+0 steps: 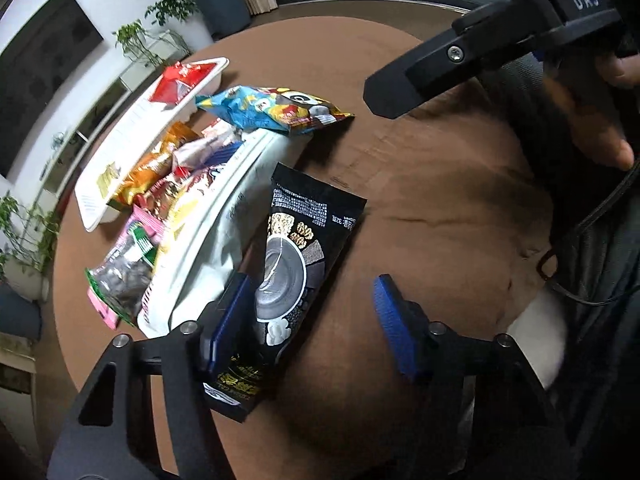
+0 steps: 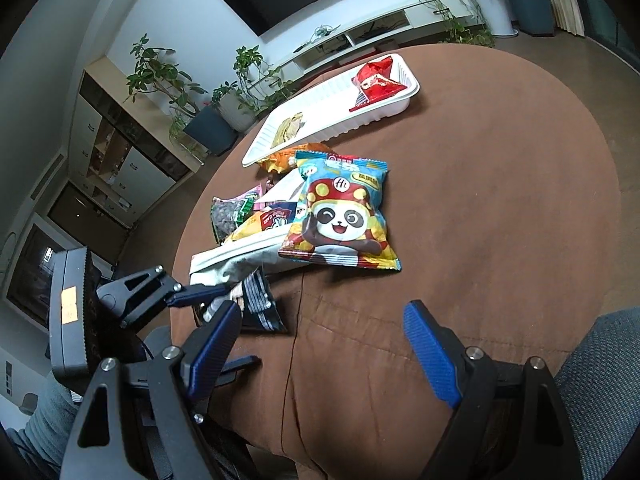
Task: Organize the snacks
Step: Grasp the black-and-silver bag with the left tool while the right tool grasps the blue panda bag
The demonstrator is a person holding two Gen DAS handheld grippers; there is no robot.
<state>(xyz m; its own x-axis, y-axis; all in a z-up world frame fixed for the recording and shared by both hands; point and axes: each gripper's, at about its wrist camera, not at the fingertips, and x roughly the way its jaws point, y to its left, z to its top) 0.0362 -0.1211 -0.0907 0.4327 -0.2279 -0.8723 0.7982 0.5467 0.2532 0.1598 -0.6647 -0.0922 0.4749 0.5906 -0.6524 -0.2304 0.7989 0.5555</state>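
A black snack packet (image 1: pixel 296 256) lies flat on the brown tablecloth, one edge resting on a white bag (image 1: pixel 224 216). My left gripper (image 1: pixel 312 280) stands open over it. Its left pad is against the packet's left edge, while the right pad stays well clear on bare cloth. In the right wrist view the same packet (image 2: pixel 260 304) shows between that gripper's dark fingers (image 2: pixel 196 294). My right gripper (image 2: pixel 324 312) hovers open above the cloth with nothing between its pads. A white tray (image 2: pixel 320 108) at the far side holds a red packet (image 2: pixel 376 80).
A panda-print bag (image 2: pixel 344 212) lies on top of the white bag. Beside it sit an orange packet (image 1: pixel 156 168), a seed pack (image 1: pixel 124 276) and several small snacks. Bare cloth (image 2: pixel 500 220) spreads to the right. Potted plants and a cabinet stand beyond the round table.
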